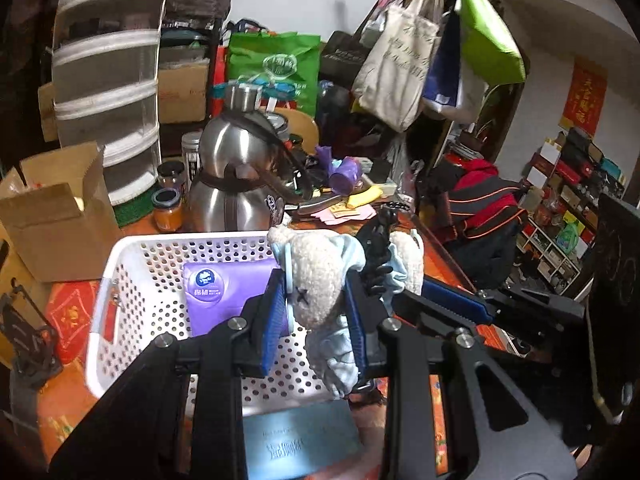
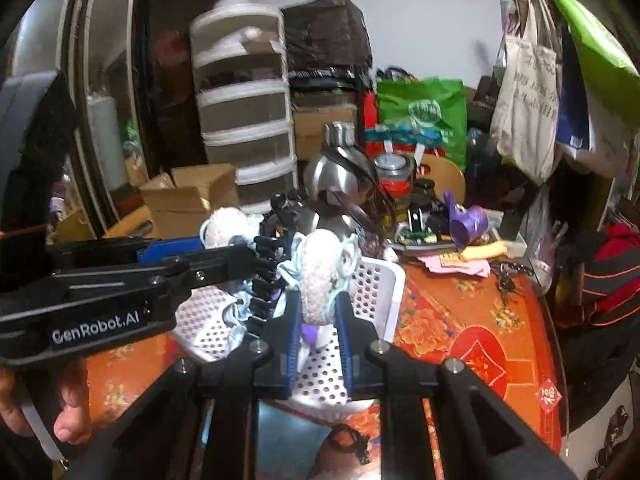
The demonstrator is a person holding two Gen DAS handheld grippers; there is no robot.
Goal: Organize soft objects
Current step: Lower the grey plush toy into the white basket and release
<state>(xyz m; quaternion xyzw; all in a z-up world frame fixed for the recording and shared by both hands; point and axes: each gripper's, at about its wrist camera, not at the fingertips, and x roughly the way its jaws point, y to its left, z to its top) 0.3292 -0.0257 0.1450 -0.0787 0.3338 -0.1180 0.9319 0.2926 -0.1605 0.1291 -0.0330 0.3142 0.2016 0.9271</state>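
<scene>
Two grippers share one plush toy [image 1: 320, 280] above the white basket [image 1: 140, 264] on the counter [image 2: 460, 320]: left gripper [image 1: 316, 308] clamps the head, right gripper [image 2: 318, 320] closes on a second fuzzy part. Light, squashy, non-fragile; hold the stuffed bulk, not the thin blue cloth. Probably a bear; its middle is hidden.

Cream plush toy [image 1: 316, 280] held above white basket [image 1: 132, 280]

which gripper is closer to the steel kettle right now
Left, judging loosely. The left gripper holds its plush end toward the steel kettle; the right gripper sits farther along.
</scene>
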